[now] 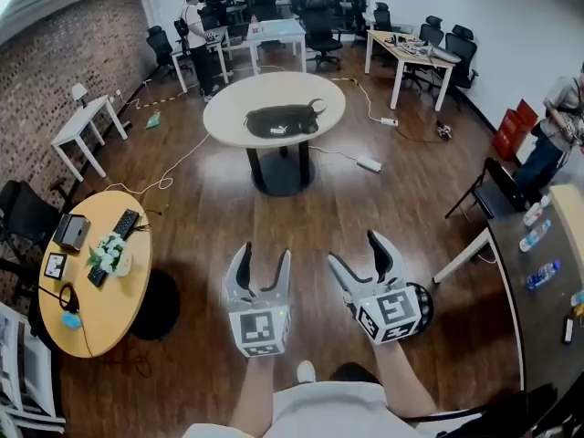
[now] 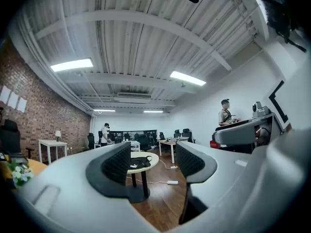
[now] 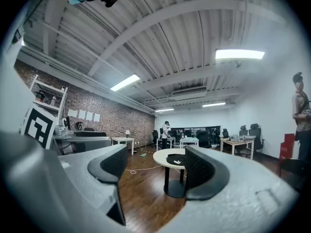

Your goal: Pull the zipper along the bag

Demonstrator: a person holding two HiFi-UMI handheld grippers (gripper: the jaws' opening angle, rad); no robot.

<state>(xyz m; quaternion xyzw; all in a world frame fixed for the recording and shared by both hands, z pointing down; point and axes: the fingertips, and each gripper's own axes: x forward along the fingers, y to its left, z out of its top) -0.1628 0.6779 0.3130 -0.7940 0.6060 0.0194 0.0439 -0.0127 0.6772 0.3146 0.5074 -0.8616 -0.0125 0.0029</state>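
A black bag with a small white logo lies flat on a round cream table well ahead of me, its strap curling to the right. The zipper is too small to make out. My left gripper and right gripper hang side by side above the wood floor, far short of that table, both open with nothing between the jaws. In the left gripper view the bag shows between the jaws of the left gripper. The right gripper view frames the bag inside the right gripper likewise.
A round wooden table with a keyboard, flowers and small devices stands at my left. A dark counter with bottles and a chair are at the right. Power strips and cables trail across the floor near the cream table. People stand at the far desks and right edge.
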